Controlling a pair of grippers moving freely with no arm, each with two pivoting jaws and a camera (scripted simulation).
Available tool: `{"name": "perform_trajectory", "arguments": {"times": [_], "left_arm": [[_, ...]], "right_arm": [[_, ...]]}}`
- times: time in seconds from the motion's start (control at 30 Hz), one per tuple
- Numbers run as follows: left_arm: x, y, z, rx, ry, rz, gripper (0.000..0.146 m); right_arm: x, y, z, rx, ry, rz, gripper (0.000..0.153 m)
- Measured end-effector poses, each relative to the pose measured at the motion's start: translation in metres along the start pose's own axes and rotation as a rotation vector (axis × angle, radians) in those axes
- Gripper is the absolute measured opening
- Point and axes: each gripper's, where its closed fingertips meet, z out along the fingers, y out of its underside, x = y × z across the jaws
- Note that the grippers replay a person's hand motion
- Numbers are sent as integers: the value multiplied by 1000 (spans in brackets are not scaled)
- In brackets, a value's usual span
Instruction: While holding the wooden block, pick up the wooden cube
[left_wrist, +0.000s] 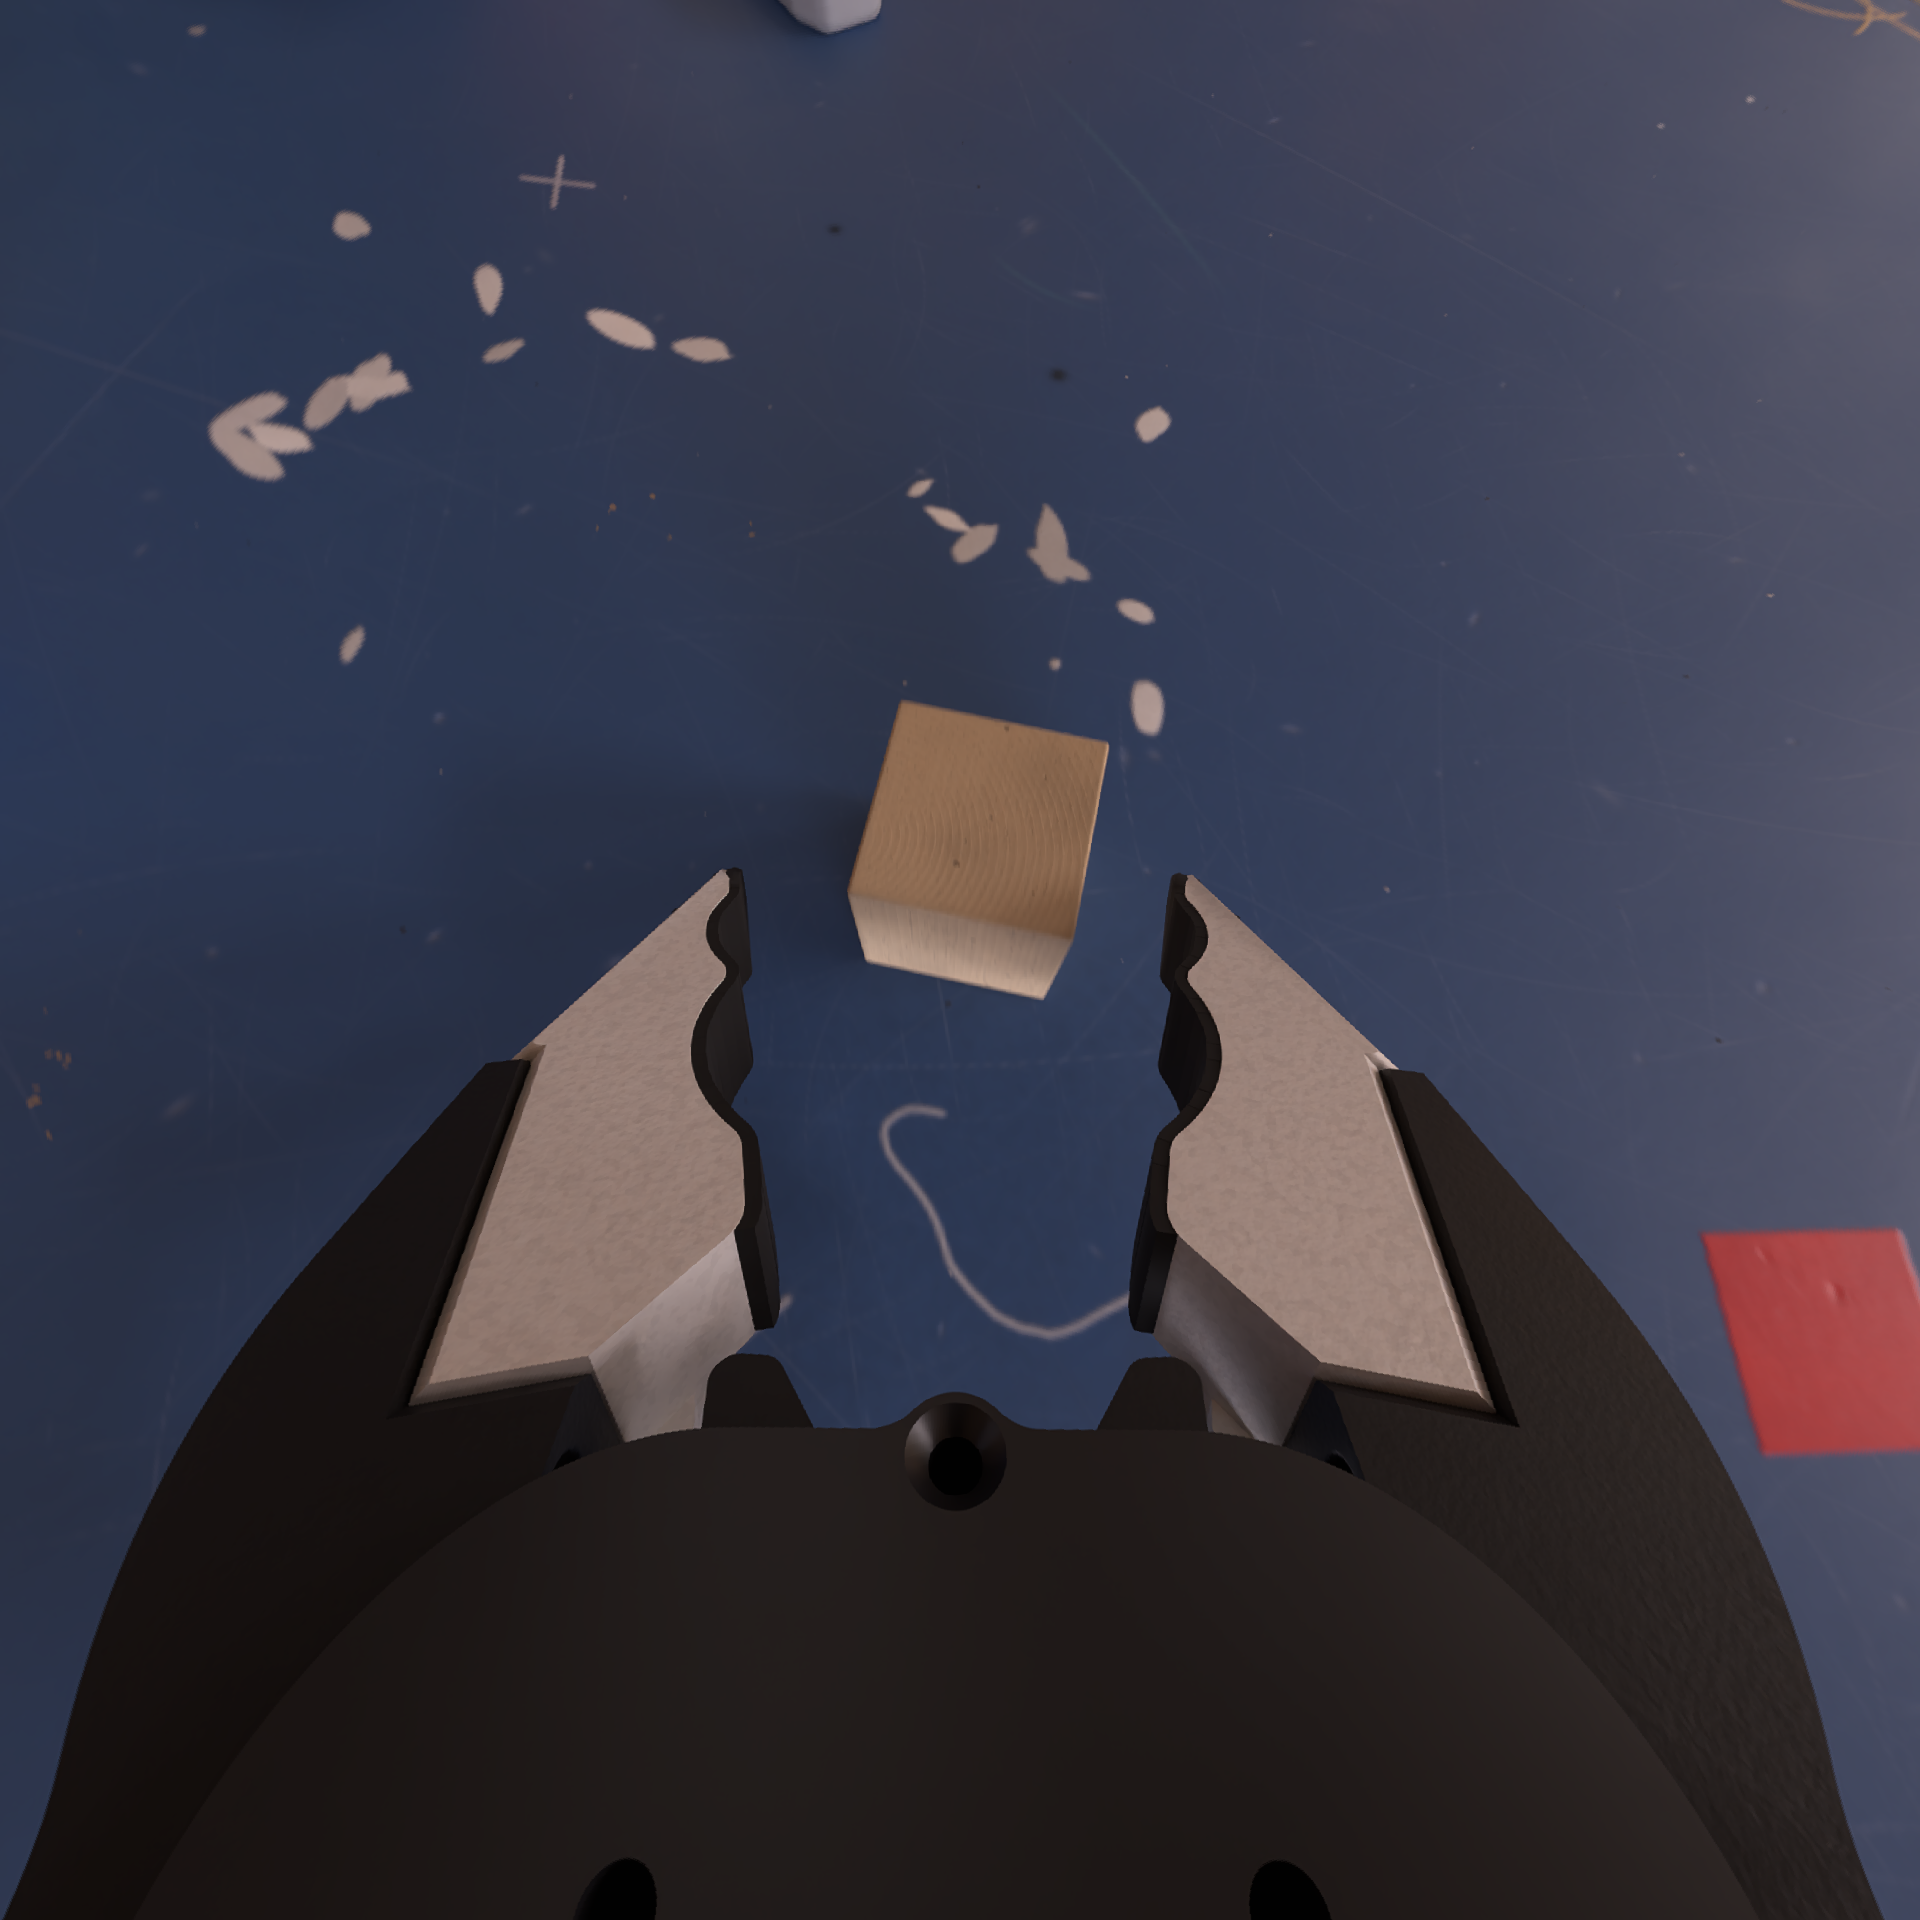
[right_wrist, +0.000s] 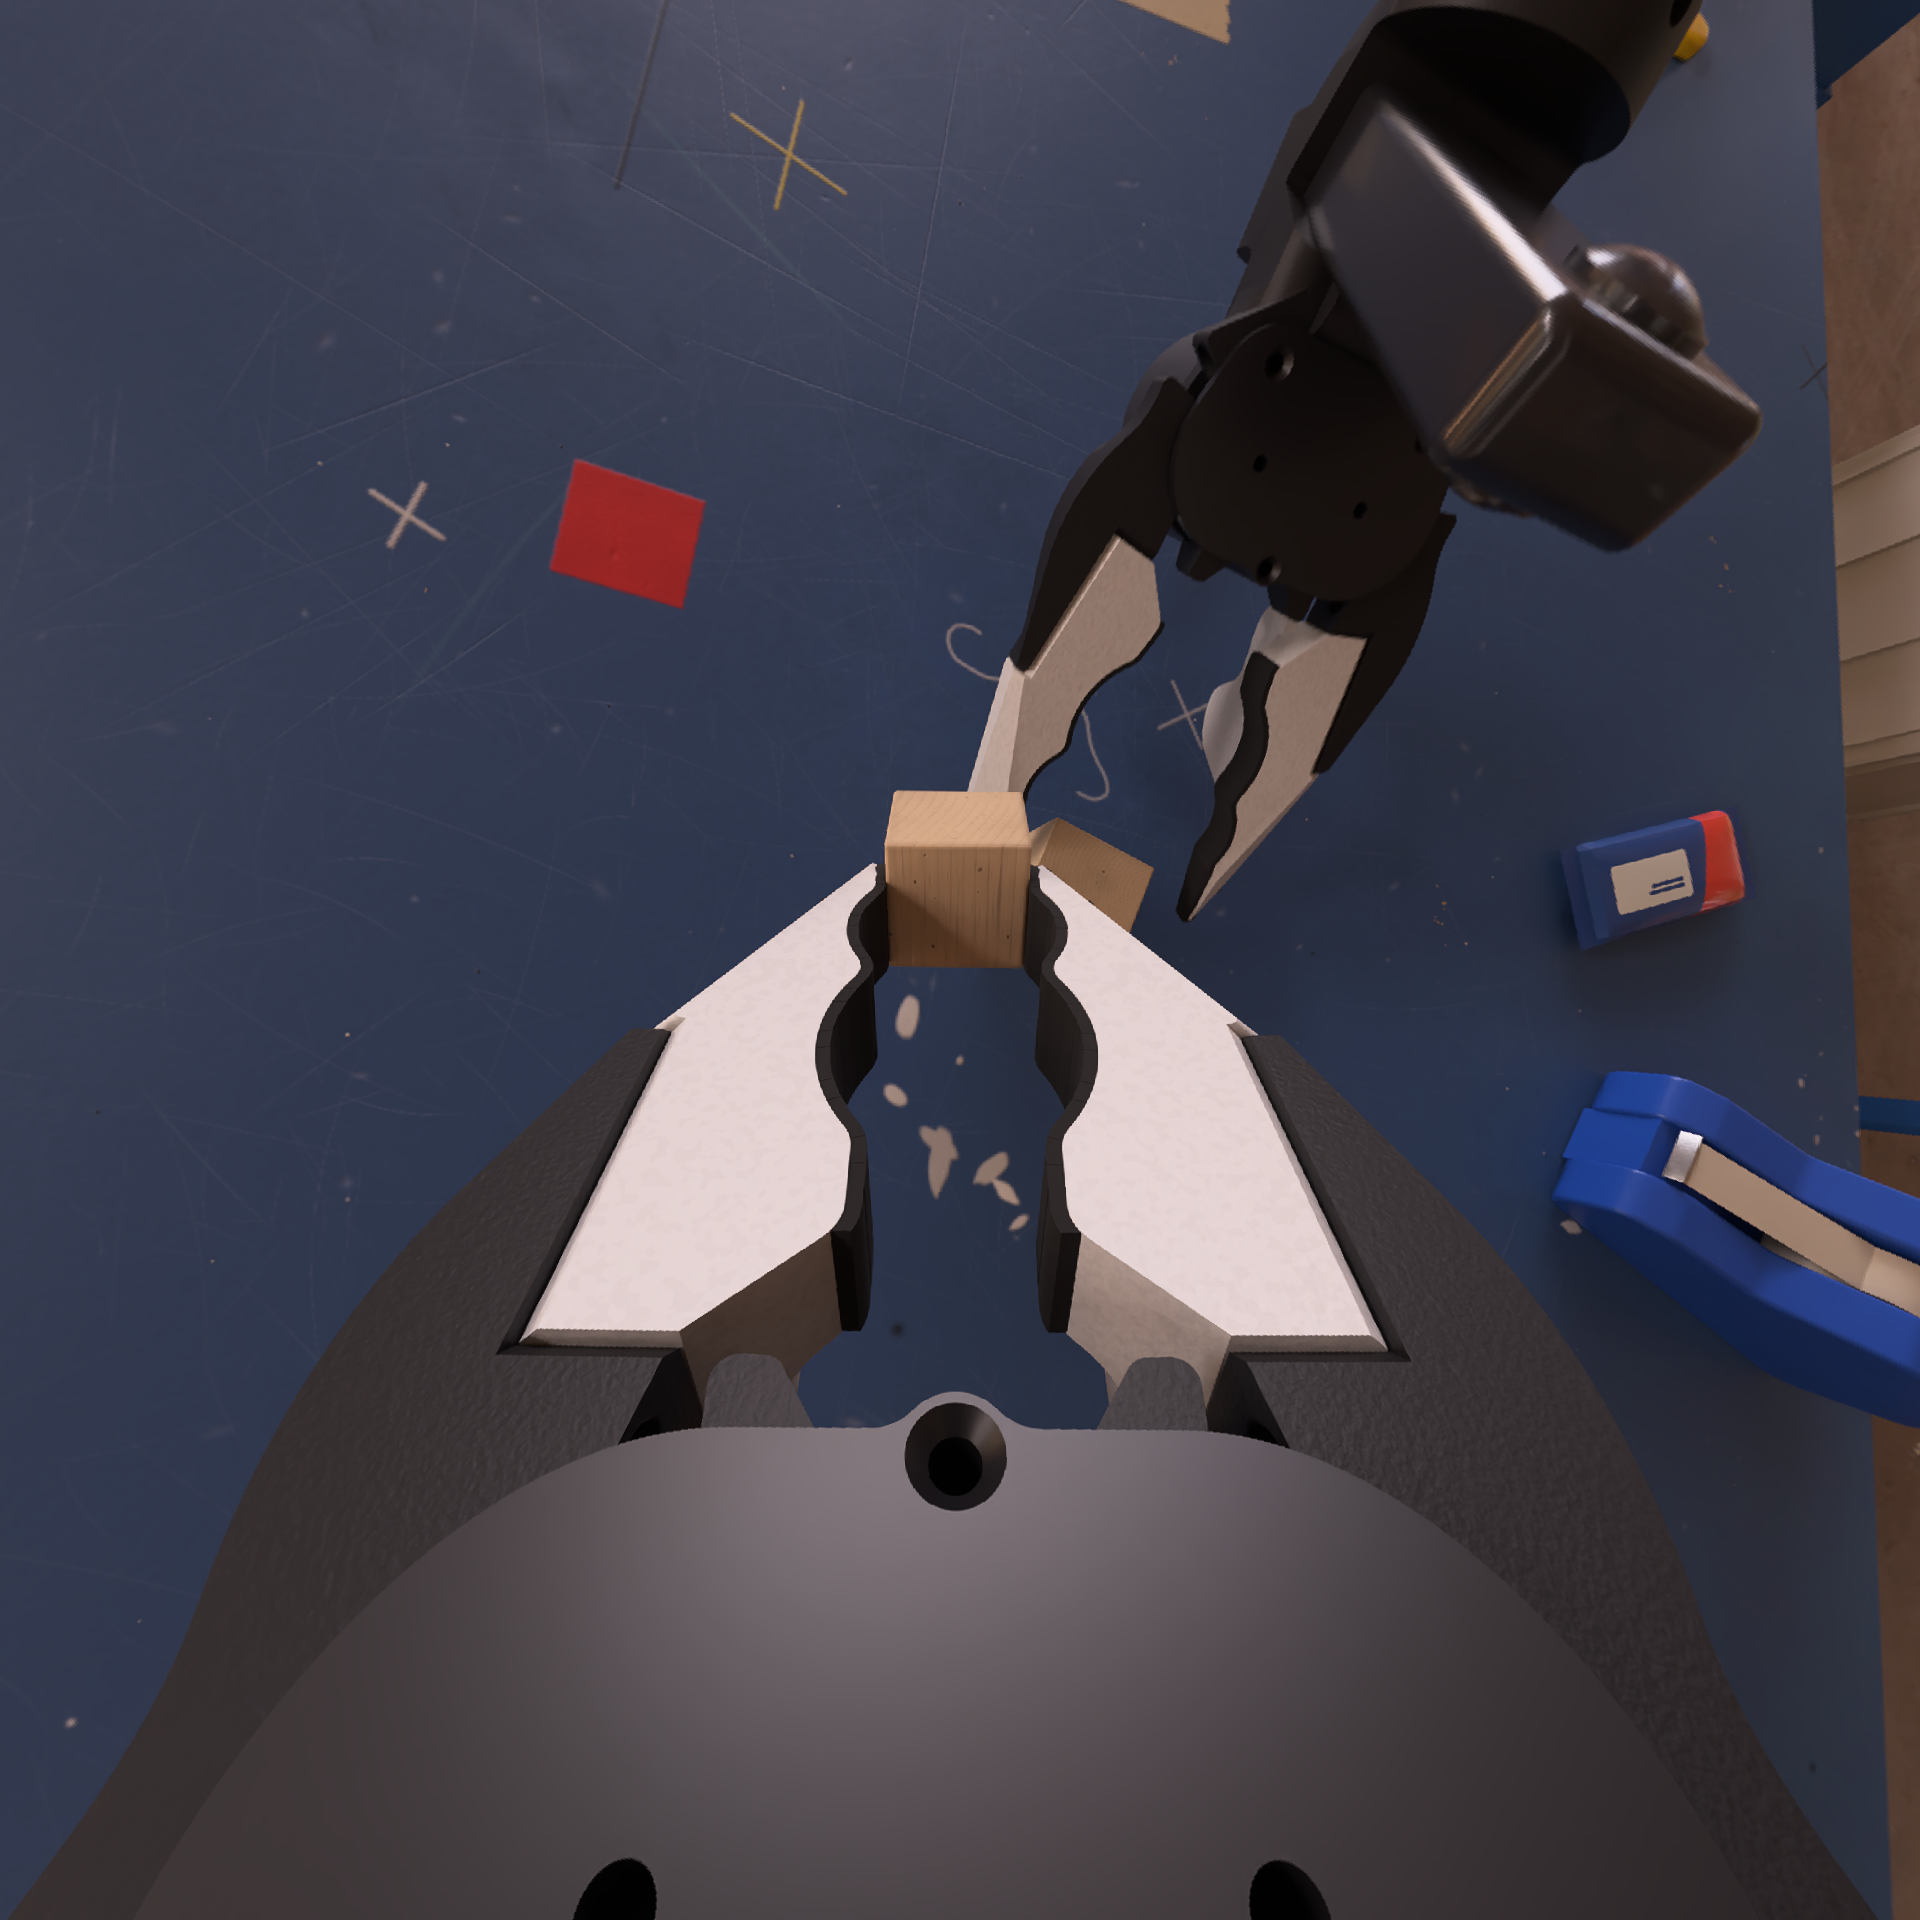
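In the right wrist view, my right gripper (right_wrist: 956, 883) is shut on a light wooden block (right_wrist: 951, 904), pinched between its fingertips above the blue table (right_wrist: 312, 935). A second wooden cube (right_wrist: 1101, 873) lies on the table just behind it, partly hidden by the block. In the left wrist view this cube (left_wrist: 977, 842) sits just beyond my left gripper (left_wrist: 956, 881), in line with the gap. The left gripper is open and empty. It also shows in the right wrist view (right_wrist: 1086, 847), tilted down, its fingers either side of the cube.
A flat red square (left_wrist: 1818, 1340) lies on the table, also in the right wrist view (right_wrist: 627, 532). A small blue and red box (right_wrist: 1652, 878) and a blue clamp-like tool (right_wrist: 1745, 1236) lie near the table's right edge (right_wrist: 1834, 623). A white object (left_wrist: 831, 10) sits far ahead.
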Motion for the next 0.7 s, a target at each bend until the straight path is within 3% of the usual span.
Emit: {"name": "perform_trajectory", "arguments": {"times": [0.07, 0.2, 0.5, 0.7], "left_arm": [[0, -2, 7, -20, 0, 28, 79], [11, 4, 9, -65, 50, 71, 44], [18, -10, -25, 113, 135, -66, 44], [24, 0, -19, 51, 107, -29, 44]], "right_arm": [[0, 0, 0, -8, 5, -5, 25], [0, 2, -1, -22, 14, -5, 25], [0, 6, -1, -71, 34, -8, 25], [0, 7, 0, -95, 29, -14, 25]]}}
